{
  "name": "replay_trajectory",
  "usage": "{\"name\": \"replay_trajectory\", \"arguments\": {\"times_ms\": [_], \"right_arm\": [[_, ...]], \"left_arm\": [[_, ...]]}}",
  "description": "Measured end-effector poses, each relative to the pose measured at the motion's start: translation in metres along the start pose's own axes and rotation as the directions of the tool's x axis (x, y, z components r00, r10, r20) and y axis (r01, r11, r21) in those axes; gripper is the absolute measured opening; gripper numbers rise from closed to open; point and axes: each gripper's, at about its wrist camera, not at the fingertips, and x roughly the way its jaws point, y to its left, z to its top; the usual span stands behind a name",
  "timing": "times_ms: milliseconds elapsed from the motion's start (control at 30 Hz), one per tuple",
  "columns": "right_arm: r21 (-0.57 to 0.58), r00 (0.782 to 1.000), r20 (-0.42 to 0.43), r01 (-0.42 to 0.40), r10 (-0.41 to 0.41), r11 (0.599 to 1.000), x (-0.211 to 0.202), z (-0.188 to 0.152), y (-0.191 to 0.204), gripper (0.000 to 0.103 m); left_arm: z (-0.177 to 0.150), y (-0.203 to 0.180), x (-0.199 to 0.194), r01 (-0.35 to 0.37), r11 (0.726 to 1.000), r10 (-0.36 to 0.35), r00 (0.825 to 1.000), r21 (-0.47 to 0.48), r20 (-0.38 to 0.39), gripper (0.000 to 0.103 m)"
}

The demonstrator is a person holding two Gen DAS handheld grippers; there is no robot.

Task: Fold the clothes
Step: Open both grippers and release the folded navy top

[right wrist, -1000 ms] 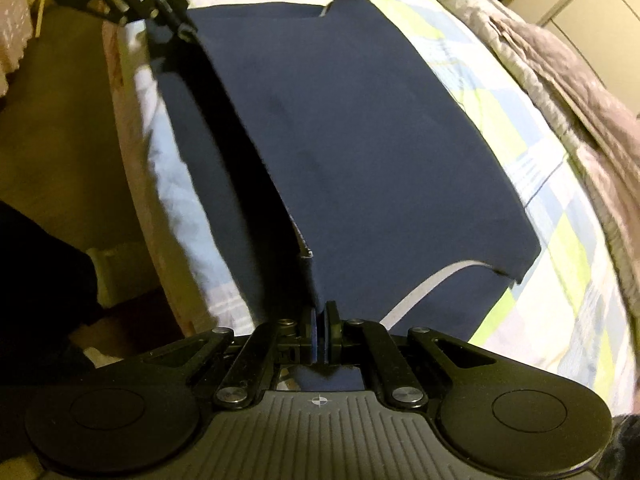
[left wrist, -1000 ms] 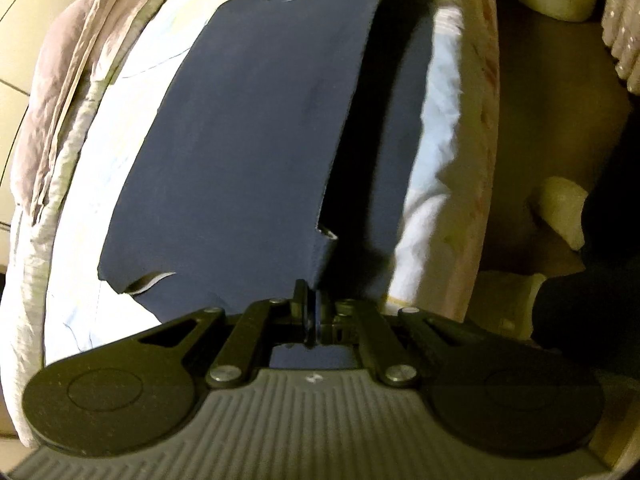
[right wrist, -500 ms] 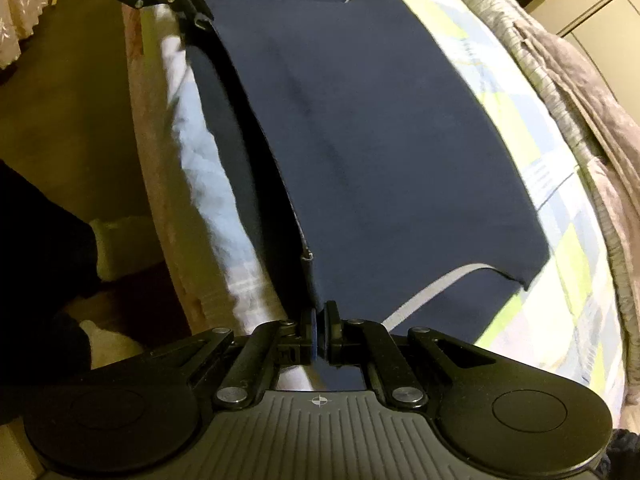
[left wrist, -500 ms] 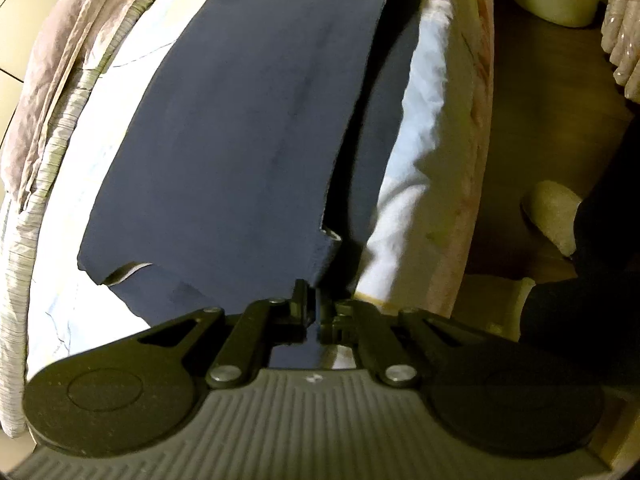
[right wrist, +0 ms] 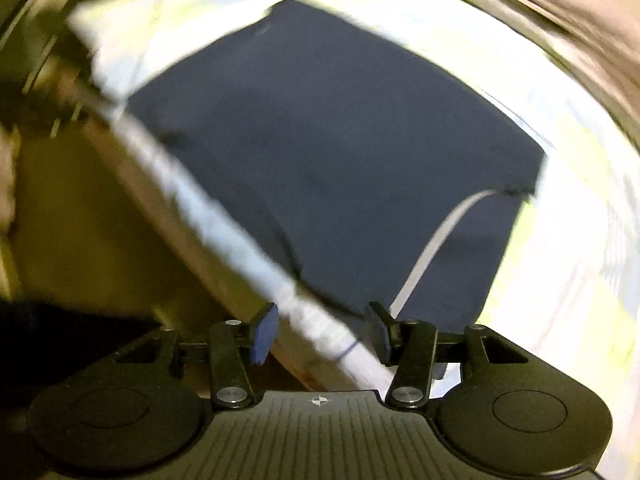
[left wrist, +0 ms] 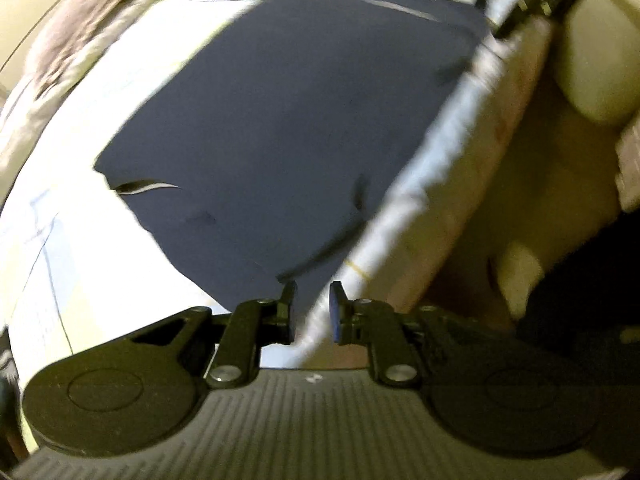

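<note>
1. A navy garment [left wrist: 288, 128] lies folded flat on a bed [left wrist: 80, 248], near the bed's side edge; both views are smeared by motion blur.
2. The left gripper [left wrist: 312, 308] hovers over the near corner of the garment with its jaws apart and nothing between them.
3. The right gripper [right wrist: 322, 332] hangs over the bed's edge at the garment's other end, jaws spread wide and holding nothing; a blue pad shows on its left finger [right wrist: 264, 332].
4. A thin white stripe [right wrist: 432, 248] runs along the lower layer of the garment where it peeks out from under the folded top layer.
5. The bed sheet [right wrist: 560, 280] is pale with light blue and yellow-green checks.
6. A crumpled greyish-pink blanket [left wrist: 72, 32] lies along the far side of the bed.
7. Beside the bed the brown floor [left wrist: 520, 184] is visible, with a pale round bin [left wrist: 596, 60] standing on it.
</note>
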Motion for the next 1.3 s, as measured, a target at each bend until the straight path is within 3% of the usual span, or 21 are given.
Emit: {"name": "replay_trajectory", "arguments": {"times_ms": [67,133,233,433,533,700,900,1033,1133,1167,1233,1300], "right_arm": [[0.096,1.0,0.015,-0.009,0.007,0.995,0.009,0.01,-0.011,0.051],[0.153,1.0,0.024,-0.007,0.003,0.988,0.023,0.018,-0.019,0.041],[0.211,1.0,0.017,0.015,-0.019,0.977,0.043,0.025,-0.028,0.041],[0.196,1.0,-0.025,0.017,-0.012,0.98,0.047,0.001,-0.033,0.041],[0.238,0.999,-0.041,0.006,0.004,0.971,0.045,-0.005,-0.037,0.041],[0.304,0.989,-0.148,0.037,0.008,0.952,0.041,-0.011,-0.041,0.041],[0.327,0.992,-0.124,0.015,0.027,0.945,0.018,-0.012,-0.036,0.042],[0.3,0.996,-0.09,0.003,0.025,0.954,0.003,0.002,-0.022,0.042],[0.289,0.998,-0.058,-0.004,0.021,0.957,-0.006,0.019,-0.007,0.043],[0.284,0.999,-0.041,0.001,0.011,0.959,-0.01,0.026,-0.003,0.047],[0.274,1.0,-0.003,0.014,-0.014,0.962,-0.016,0.039,0.007,0.079],[0.274,0.999,0.011,0.026,-0.03,0.961,-0.015,0.052,0.019,0.08]], "left_arm": [[0.007,0.006,0.009,0.006,0.999,-0.006,1.0,-0.052,-0.003,0.014],[0.013,0.012,0.018,0.011,0.995,-0.011,1.0,-0.104,-0.005,0.014],[0.023,0.019,0.033,0.024,0.985,-0.028,0.999,-0.172,-0.02,0.013],[0.012,0.014,0.033,0.063,0.969,-0.081,0.994,-0.238,-0.069,0.013],[0.008,0.013,0.026,0.059,0.969,-0.084,0.992,-0.239,-0.092,0.014],[0.007,0.013,0.011,0.043,0.972,-0.073,0.99,-0.229,-0.125,0.014],[0.015,0.026,-0.017,-0.012,0.975,-0.017,0.991,-0.221,-0.13,0.014],[0.025,0.045,-0.03,-0.048,0.987,0.029,0.992,-0.152,-0.121,0.016],[0.032,0.062,-0.038,-0.069,0.996,0.062,0.993,-0.065,-0.099,0.024],[0.033,0.07,-0.039,-0.077,0.997,0.074,0.993,-0.03,-0.09,0.028],[0.035,0.087,-0.039,-0.093,0.995,0.096,0.993,0.048,-0.068,0.03],[0.033,0.109,-0.034,-0.103,0.986,0.109,0.993,0.134,-0.038,0.031]]}}
